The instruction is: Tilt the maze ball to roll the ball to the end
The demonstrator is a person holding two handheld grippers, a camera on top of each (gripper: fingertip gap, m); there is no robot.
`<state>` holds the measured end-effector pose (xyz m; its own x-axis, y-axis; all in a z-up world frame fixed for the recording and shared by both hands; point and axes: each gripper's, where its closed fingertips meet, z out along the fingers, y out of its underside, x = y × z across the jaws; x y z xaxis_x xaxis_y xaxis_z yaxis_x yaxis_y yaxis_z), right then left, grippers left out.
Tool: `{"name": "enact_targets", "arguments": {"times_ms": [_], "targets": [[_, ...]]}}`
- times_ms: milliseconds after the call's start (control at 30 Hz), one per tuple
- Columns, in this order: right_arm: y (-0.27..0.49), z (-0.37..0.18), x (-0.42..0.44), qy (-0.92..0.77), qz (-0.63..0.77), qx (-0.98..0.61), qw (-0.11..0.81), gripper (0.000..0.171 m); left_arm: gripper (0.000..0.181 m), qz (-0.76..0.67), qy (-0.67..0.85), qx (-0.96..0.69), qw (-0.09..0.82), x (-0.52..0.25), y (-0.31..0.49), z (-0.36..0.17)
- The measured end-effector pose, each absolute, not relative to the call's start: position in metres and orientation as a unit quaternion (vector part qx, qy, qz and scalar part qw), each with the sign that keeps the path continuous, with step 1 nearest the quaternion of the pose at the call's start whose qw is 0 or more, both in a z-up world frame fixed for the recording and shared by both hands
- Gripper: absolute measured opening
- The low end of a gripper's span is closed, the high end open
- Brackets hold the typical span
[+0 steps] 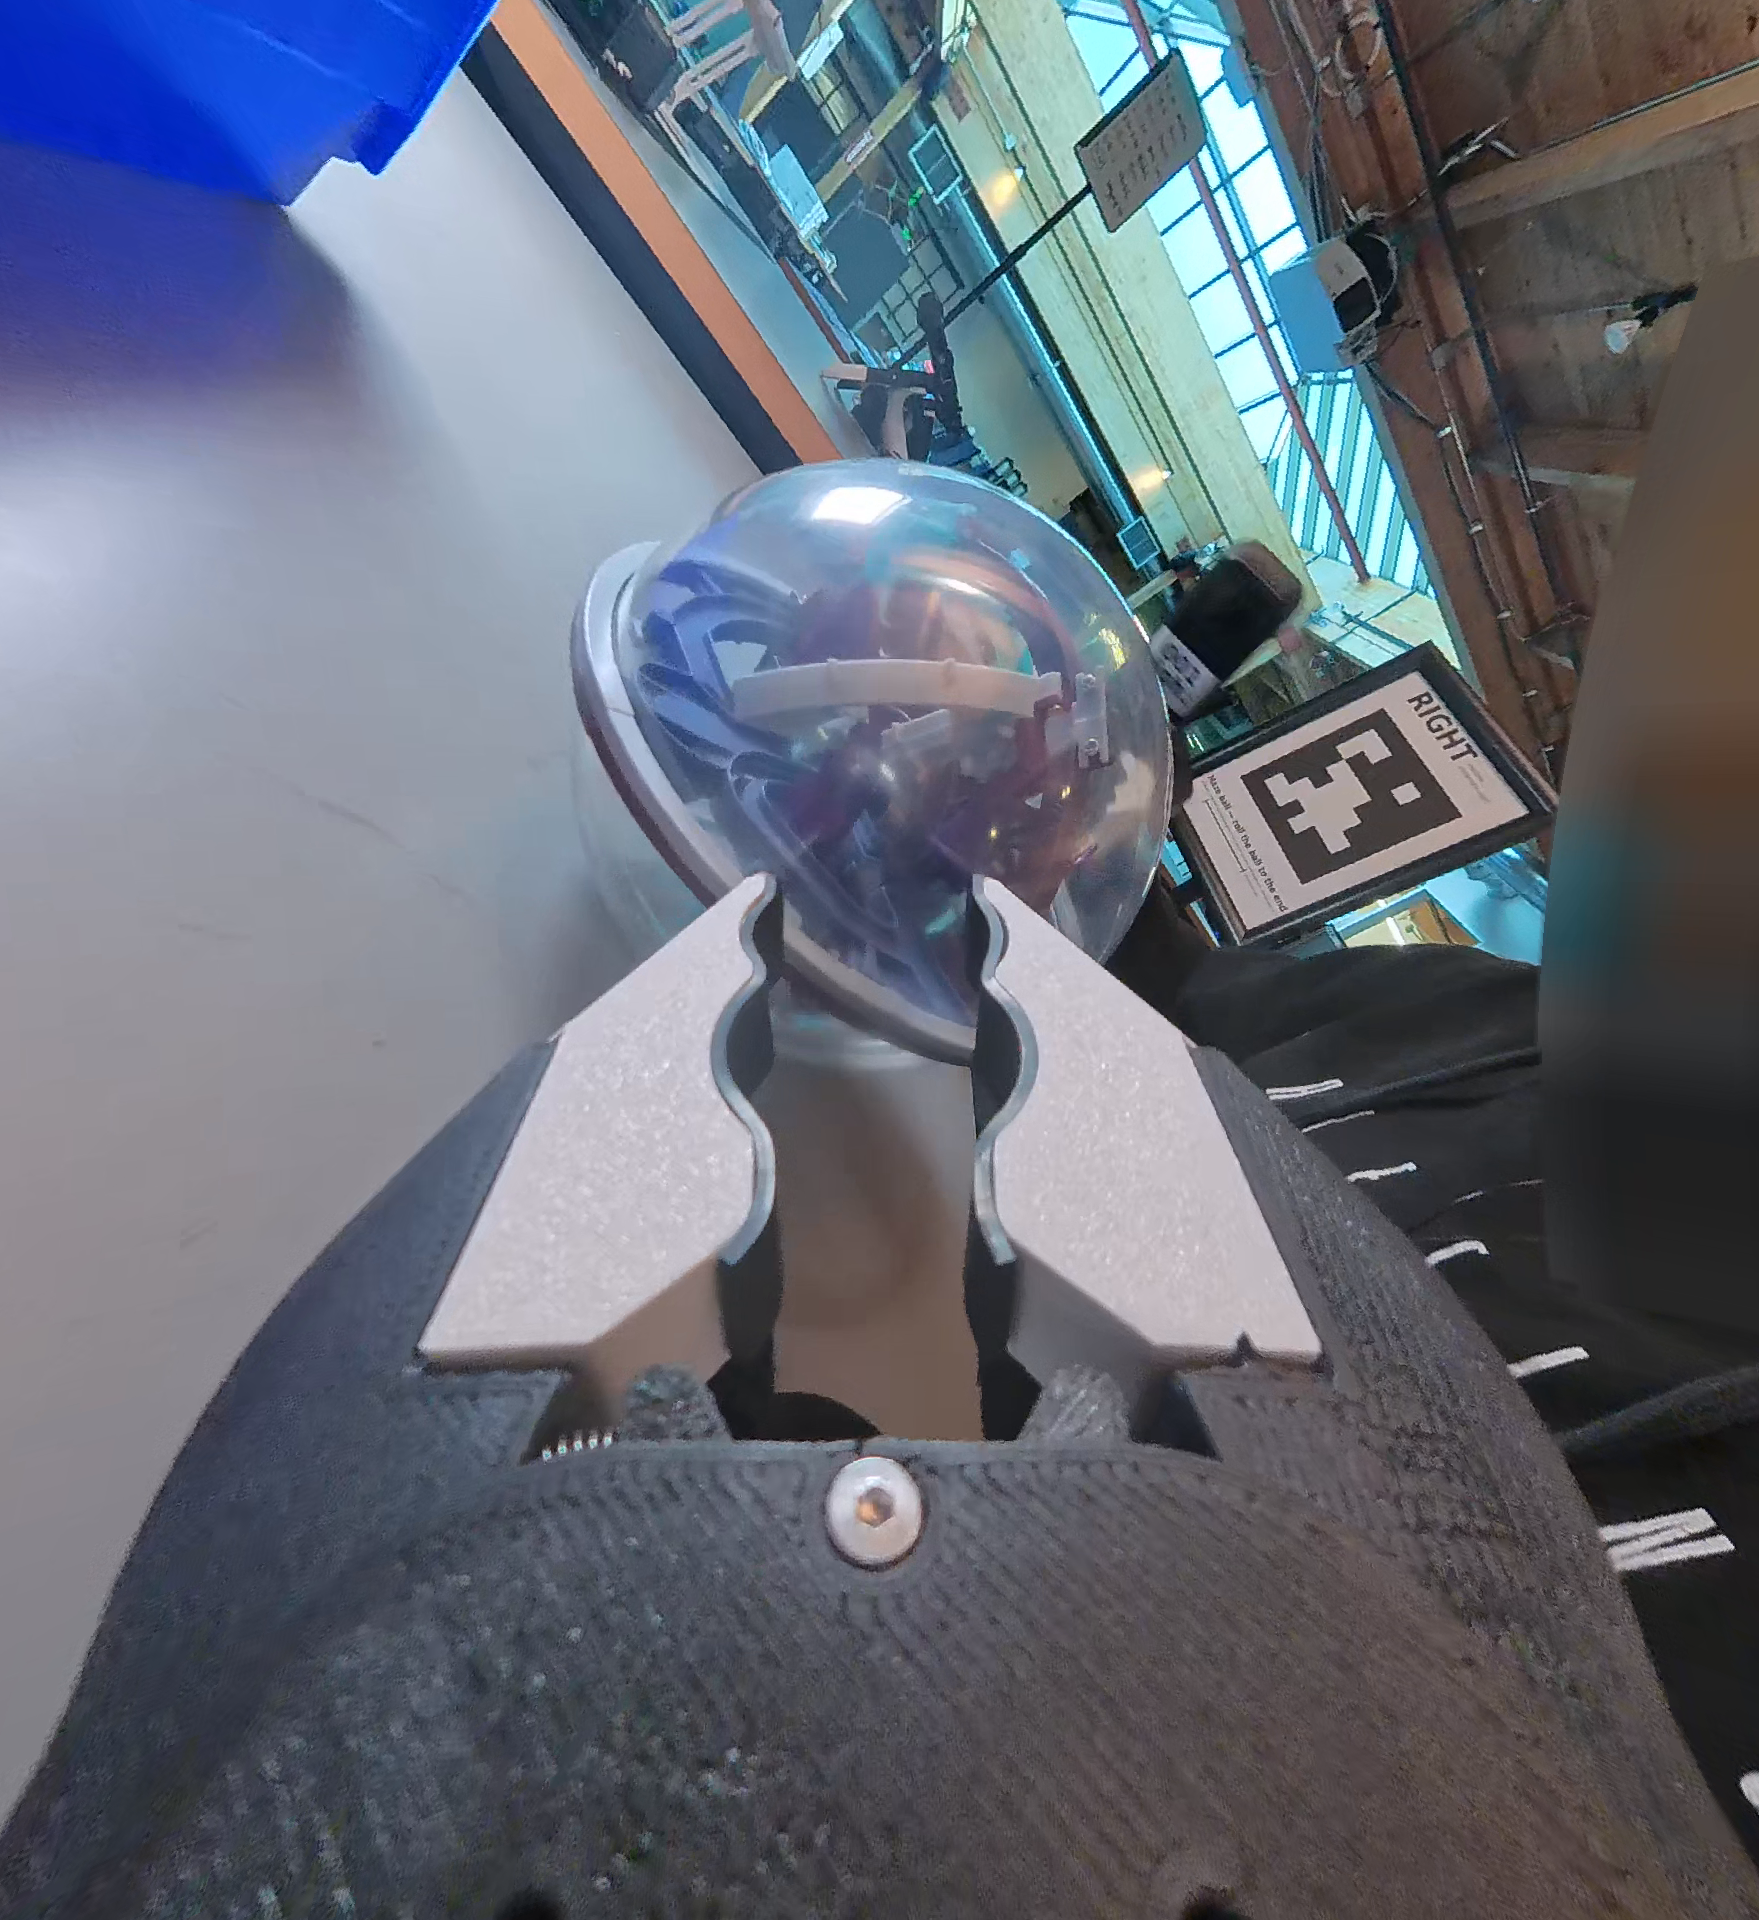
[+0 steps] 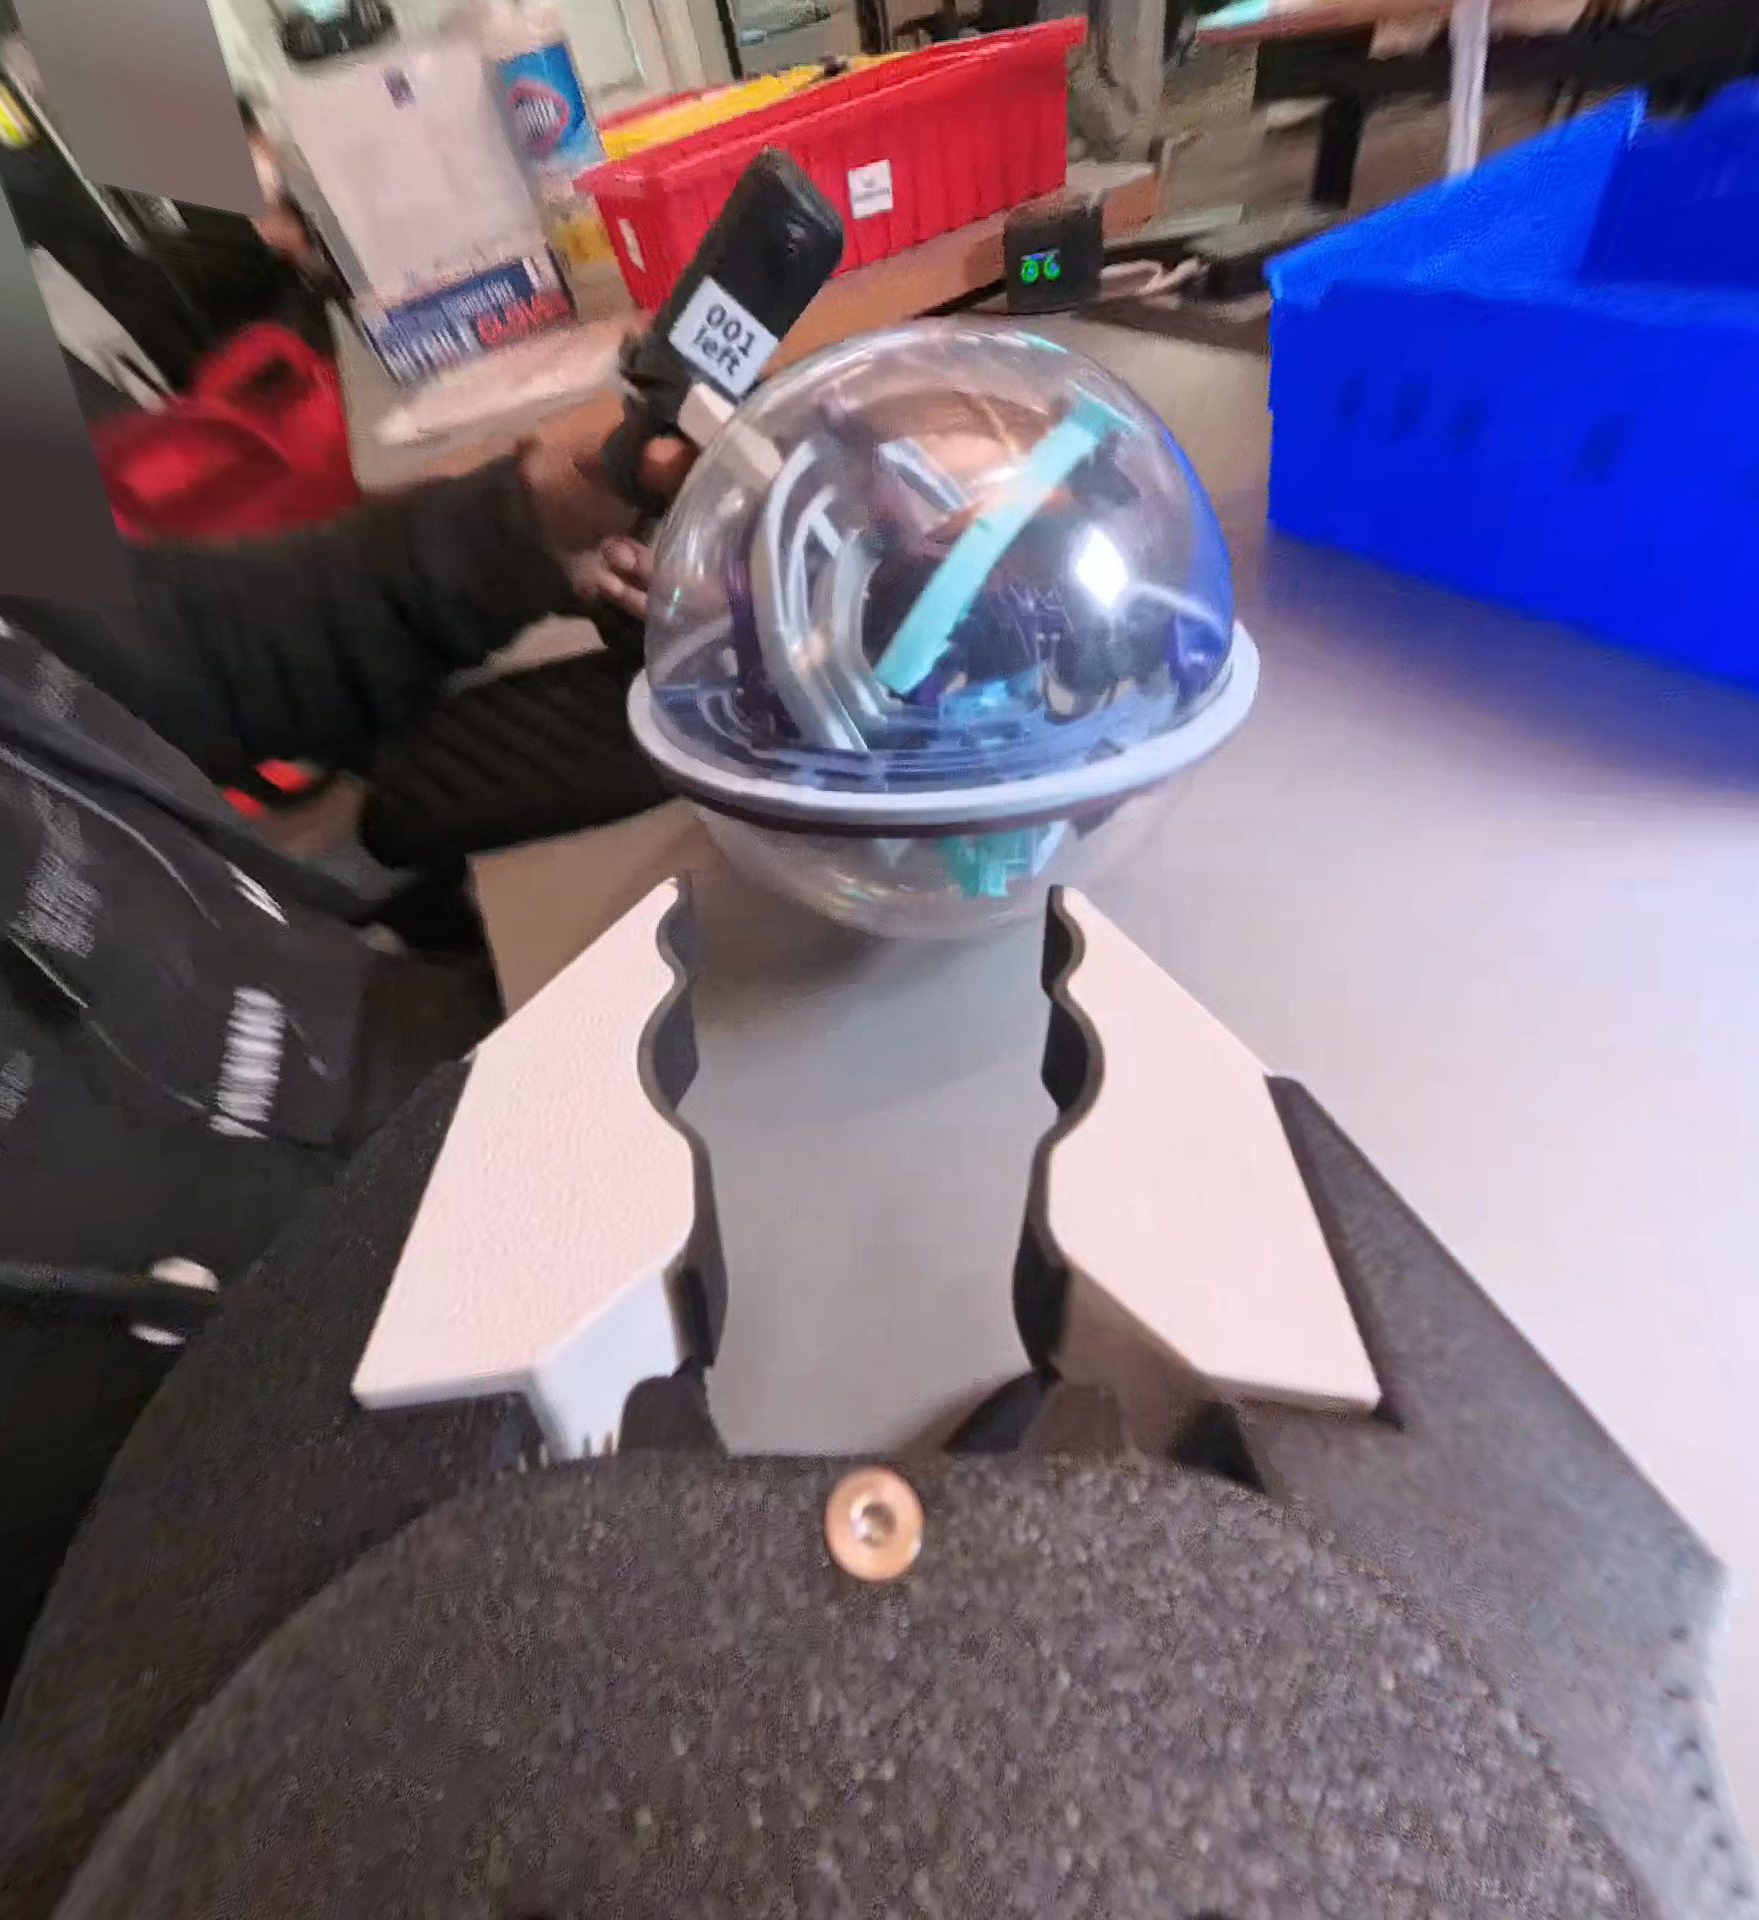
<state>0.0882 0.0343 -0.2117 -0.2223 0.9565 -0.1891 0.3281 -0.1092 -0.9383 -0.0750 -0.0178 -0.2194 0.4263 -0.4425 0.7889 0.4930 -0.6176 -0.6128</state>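
**Maze ball gripped at the rim, lifted off the table**

Left wrist view: left gripper (image 1: 875,914) closed down on the maze ball (image 1: 885,707), its two pale fingers (image 1: 646,1091) pinching the grey rim where the clear halves meet. Ball tilted, rim running on a slant from upper left to lower right. Inside the clear shell, tangled tracks in blue, purple and cream; the small ball itself not made out. Grey table (image 1: 231,831) behind and to the left, a blue bin (image 1: 179,83) at the top left corner. Framed marker sign (image 1: 1363,800) standing just right of the ball, a dark sleeve below it.

Right wrist view: right gripper (image 2: 864,914) spread wide, nothing between its white fingers (image 2: 563,1164). Tips just under the lower half of the maze ball (image 2: 942,634); contact not clear. Rim near level here, a teal track crossing the upper dome. Left gripper (image 2: 724,416) reaching in at the far left side of the ball, held by a hand (image 2: 626,520). Blue bin (image 2: 1581,416) to the right on the grey table (image 2: 1374,935), a red bin (image 2: 854,156) farther back. View blurred at the edges.
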Motion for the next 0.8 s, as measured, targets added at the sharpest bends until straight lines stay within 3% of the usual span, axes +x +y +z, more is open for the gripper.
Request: {"name": "enact_targets", "arguments": {"times_ms": [233, 500, 700, 800], "targets": [[0.048, -0.217, 0.059, -0.450, 0.626, -0.625, 0.124, 0.050, 0.037, -0.538, 0.011, -0.730, 0.421, -0.069, -0.016, -0.225], [0.054, -0.225, 0.052, -0.443, 0.631, -0.630, 0.090, 0.009, 0.024, -0.484, 0.061, -0.739, 0.465, -0.065, -0.019, -0.220], [0.070, -0.216, 0.056, -0.399, 0.654, -0.639, 0.071, 0.047, 0.023, -0.484, 0.069, -0.741, 0.461, -0.065, -0.020, -0.220], [0.076, -0.218, 0.055, -0.396, 0.639, -0.656, 0.073, 0.055, 0.024, -0.475, 0.078, -0.747, 0.458, -0.062, -0.020, -0.224]]}}
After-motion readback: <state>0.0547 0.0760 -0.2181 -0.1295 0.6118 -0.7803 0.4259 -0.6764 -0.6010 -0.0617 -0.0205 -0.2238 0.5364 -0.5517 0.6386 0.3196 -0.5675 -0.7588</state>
